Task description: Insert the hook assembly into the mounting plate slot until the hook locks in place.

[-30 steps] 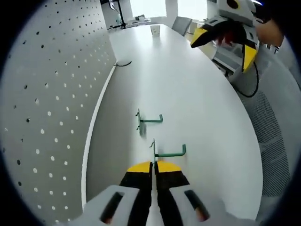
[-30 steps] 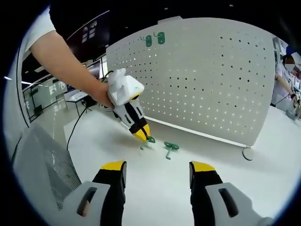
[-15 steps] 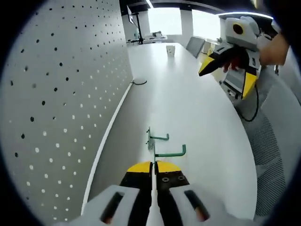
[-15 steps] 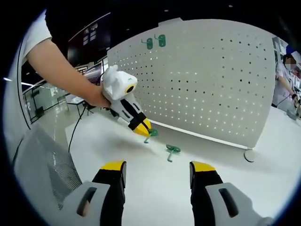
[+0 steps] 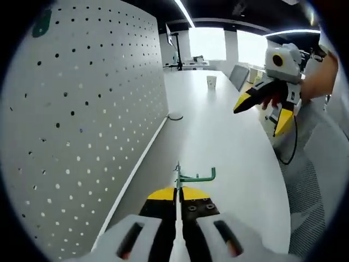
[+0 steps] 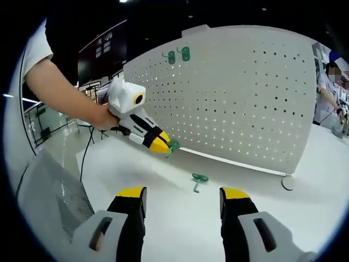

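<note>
The left tool (image 6: 163,146) has lifted its green hook (image 6: 173,145) off the bench (image 6: 180,218), carrying it up toward the pegboard (image 6: 240,98), away from the second hook (image 6: 198,179).

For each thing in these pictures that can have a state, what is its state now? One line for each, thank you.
Left gripper: shut on a green hook, lifted above the table.
Held green hook: clamped between the fingers, off the table.
Second green hook: lying loose on the table.
Right gripper: open, holding nothing.
Pegboard: standing upright, two green hooks hanging near its top.
</note>
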Demonstrator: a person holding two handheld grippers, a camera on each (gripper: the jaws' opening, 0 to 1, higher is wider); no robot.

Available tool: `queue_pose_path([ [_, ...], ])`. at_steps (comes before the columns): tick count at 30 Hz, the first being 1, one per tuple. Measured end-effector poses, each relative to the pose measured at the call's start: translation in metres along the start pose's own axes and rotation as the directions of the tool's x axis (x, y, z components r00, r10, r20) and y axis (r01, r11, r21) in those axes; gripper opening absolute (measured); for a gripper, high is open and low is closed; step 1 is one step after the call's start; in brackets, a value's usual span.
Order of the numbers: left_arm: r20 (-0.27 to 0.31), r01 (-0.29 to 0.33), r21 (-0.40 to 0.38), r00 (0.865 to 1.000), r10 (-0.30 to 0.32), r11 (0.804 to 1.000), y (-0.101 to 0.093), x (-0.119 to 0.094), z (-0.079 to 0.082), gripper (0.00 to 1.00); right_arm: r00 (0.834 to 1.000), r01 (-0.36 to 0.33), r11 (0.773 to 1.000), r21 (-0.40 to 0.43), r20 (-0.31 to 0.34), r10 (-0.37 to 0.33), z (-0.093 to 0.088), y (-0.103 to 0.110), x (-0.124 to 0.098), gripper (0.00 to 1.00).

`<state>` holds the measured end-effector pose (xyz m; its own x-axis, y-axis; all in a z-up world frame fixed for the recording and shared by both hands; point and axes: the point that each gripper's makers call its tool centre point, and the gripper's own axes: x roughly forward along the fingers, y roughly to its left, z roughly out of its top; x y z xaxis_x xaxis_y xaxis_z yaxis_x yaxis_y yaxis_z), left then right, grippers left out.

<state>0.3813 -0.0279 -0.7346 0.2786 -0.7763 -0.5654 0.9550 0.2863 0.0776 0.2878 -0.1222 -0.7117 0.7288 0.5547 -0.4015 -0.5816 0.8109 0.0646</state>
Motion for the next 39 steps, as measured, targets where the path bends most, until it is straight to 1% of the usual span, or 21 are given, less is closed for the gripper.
queue_pose_path([
  [4,0.048,-0.023,-0.001,0.999,0.023,1.000,0.000,-0.006,0.011,0.01,1.000,-0.001,1.000,-0.003,0.004,0.001,0.001,0.001,0.000,0.53],
  [6,0.074,-0.035,-0.026,0.997,0.036,0.999,0.002,-0.010,0.015,0.01,1.000,-0.003,1.000,-0.006,0.007,0.003,0.001,0.001,0.000,0.53],
  [7,0.103,-0.045,-0.041,0.994,0.049,0.998,0.003,-0.012,0.020,0.01,1.000,-0.005,1.000,-0.006,0.009,0.005,0.002,0.001,0.000,0.53],
  [8,0.115,-0.049,-0.045,0.992,0.054,0.998,0.003,-0.014,0.023,0.01,1.000,-0.005,1.000,-0.007,0.013,0.005,0.004,0.002,0.000,0.53],
  [9,0.114,-0.055,-0.048,0.992,0.060,0.997,0.002,-0.017,0.023,0.01,1.000,-0.005,1.000,-0.007,0.016,0.005,0.005,0.002,0.000,0.53],
  [13,0.151,-0.073,-0.054,0.985,0.080,0.996,0.000,-0.023,0.027,0.01,1.000,-0.005,1.000,-0.005,0.026,0.005,0.007,0.002,0.000,0.53],
  [15,0.174,-0.091,-0.064,0.980,0.101,0.994,0.001,-0.027,0.028,0.01,0.999,-0.006,1.000,-0.004,0.032,0.006,0.008,0.002,0.000,0.53],
  [16,0.191,-0.095,-0.087,0.975,0.110,0.992,0.001,-0.029,0.029,0.01,0.999,-0.007,1.000,-0.003,0.035,0.007,0.008,0.002,0.000,0.53],
  [20,0.217,-0.110,-0.110,0.967,0.132,0.988,0.001,-0.035,0.028,0.01,0.999,-0.009,1.000,-0.004,0.039,0.009,0.010,0.003,-0.001,0.54],
  [22,0.228,-0.111,-0.123,0.964,0.137,0.986,0.001,-0.038,0.030,0.01,0.999,-0.010,1.000,-0.004,0.040,0.010,0.009,0.003,-0.001,0.54],
  [23,0.237,-0.119,-0.130,0.960,0.147,0.984,0.001,-0.041,0.031,0.01,0.999,-0.007,1.000,-0.005,0.039,0.008,0.010,0.003,-0.001,0.54],
  [26,0.271,-0.110,-0.161,0.951,0.151,0.981,0.000,-0.046,0.037,0.01,0.999,-0.007,1.000,-0.019,0.032,0.007,0.009,0.004,-0.001,0.54],
  [28,0.278,-0.116,-0.157,0.948,0.157,0.981,-0.001,-0.049,0.038,0.01,0.999,-0.010,1.000,-0.019,0.034,0.011,0.010,0.005,0.000,0.54],
  [31,0.309,-0.118,-0.169,0.936,0.166,0.979,-0.003,-0.054,0.043,0.01,0.999,-0.011,1.000,-0.023,0.036,0.012,0.010,0.005,0.000,0.54],
  [33,0.332,-0.125,-0.172,0.927,0.177,0.977,-0.004,-0.059,0.048,0.01,0.999,-0.018,1.000,-0.023,0.037,0.019,0.010,0.006,0.001,0.54],
  [34,0.364,-0.118,-0.178,0.915,0.177,0.977,-0.006,-0.063,0.054,0.01,0.999,-0.019,1.000,-0.023,0.037,0.020,0.010,0.007,0.001,0.54],
  [37,0.388,-0.127,-0.180,0.902,0.189,0.976,-0.009,-0.069,0.060,0.02,0.999,-0.022,0.999,-0.027,0.036,0.023,0.010,0.008,0.002,0.54],
  [39,0.418,-0.126,-0.200,0.886,0.201,0.972,-0.011,-0.074,0.066,0.02,0.999,-0.022,0.999,-0.029,0.032,0.022,0.009,0.008,0.002,0.54],
])
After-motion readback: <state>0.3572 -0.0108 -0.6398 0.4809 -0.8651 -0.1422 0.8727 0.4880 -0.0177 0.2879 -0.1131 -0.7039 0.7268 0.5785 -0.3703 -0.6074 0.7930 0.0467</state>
